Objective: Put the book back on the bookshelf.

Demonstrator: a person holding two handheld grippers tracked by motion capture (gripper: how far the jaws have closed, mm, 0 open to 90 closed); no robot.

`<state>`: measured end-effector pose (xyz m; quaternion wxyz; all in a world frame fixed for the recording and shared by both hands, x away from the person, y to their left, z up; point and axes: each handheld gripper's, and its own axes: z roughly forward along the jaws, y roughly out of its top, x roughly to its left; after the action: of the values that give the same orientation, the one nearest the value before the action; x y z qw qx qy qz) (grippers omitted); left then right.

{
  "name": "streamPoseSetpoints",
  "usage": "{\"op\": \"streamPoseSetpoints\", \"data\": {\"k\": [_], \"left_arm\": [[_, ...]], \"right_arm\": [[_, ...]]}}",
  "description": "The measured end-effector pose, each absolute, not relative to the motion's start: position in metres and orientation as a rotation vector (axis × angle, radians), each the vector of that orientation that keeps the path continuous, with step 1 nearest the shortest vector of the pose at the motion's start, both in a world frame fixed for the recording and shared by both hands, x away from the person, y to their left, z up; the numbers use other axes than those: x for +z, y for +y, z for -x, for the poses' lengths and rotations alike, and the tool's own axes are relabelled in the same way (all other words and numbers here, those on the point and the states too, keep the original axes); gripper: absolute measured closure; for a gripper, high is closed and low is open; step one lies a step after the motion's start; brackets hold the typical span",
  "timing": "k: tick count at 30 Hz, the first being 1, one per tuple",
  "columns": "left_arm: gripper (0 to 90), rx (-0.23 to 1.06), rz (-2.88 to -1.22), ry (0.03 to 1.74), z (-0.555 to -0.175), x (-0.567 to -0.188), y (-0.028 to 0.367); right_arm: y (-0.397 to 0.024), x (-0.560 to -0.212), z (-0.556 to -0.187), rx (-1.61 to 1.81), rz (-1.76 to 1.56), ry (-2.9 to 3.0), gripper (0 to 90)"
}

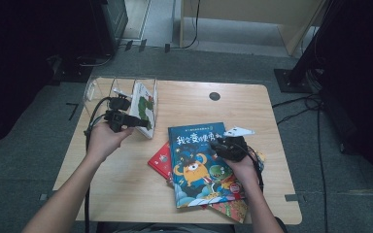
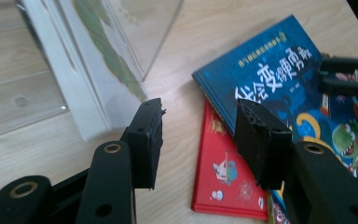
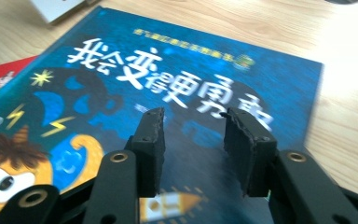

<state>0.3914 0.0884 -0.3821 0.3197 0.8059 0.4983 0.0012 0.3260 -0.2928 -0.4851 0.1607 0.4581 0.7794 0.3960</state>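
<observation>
Both tongs stand released, with nothing between their pads. Left gripper (image 1: pixel 135 121) hovers just off the near edge of the white book (image 1: pixel 144 108) that leans upright in the clear acrylic rack (image 1: pixel 93 90) at the far left of the table (image 1: pixel 126 194); in the left gripper view its jaws gape over bare wood with that book's spine (image 2: pixel 70 79) just beyond them. Right gripper (image 1: pixel 215 142) hangs over the blue picture book (image 1: pixel 199 167), which lies flat at the near middle of the table on top of a red book (image 1: pixel 159 160) and another book whose corner pokes out at the near edge (image 1: pixel 230 209). In the right gripper view the half-parted jaws frame the blue cover (image 3: pixel 182 93) without touching it.

By my reading, one book is already shelved and the blue one is next. The coming move calls for getting a pad under its right or far edge, since a flat hardcover offers no easy pinch from above; the left tongs may need to steady or lift the spine side.

Obstacles: the books underneath may slide along with it, and the shelved book leans across the rack's slot, narrowing the way in. Cables trail from each hand, and a dark grommet (image 1: pixel 214 96) sits at the table's far side, well apart.
</observation>
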Motion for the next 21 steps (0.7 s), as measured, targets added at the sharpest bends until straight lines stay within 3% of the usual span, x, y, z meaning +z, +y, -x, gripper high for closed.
{"op": "streamPoseSetpoints", "data": {"k": [13,17,19,21], "left_arm": [[52.8,-0.017,-2.146,1.244,-0.370,-0.418,0.084],[62.7,-0.007,-2.145,1.207,-0.360,-0.429,0.084],[65.0,0.002,-2.146,1.198,-0.358,-0.431,0.084],[73.0,0.004,-2.147,1.171,-0.353,-0.435,0.083]], "right_arm": [[-0.332,-0.487,-0.318,1.093,-1.432,2.127,69.3],[-0.339,-0.489,-0.322,1.048,-1.463,2.088,79.8],[-0.340,-0.490,-0.323,1.028,-1.467,2.086,80.9],[-0.342,-0.492,-0.325,1.004,-1.487,2.086,83.1]]}}
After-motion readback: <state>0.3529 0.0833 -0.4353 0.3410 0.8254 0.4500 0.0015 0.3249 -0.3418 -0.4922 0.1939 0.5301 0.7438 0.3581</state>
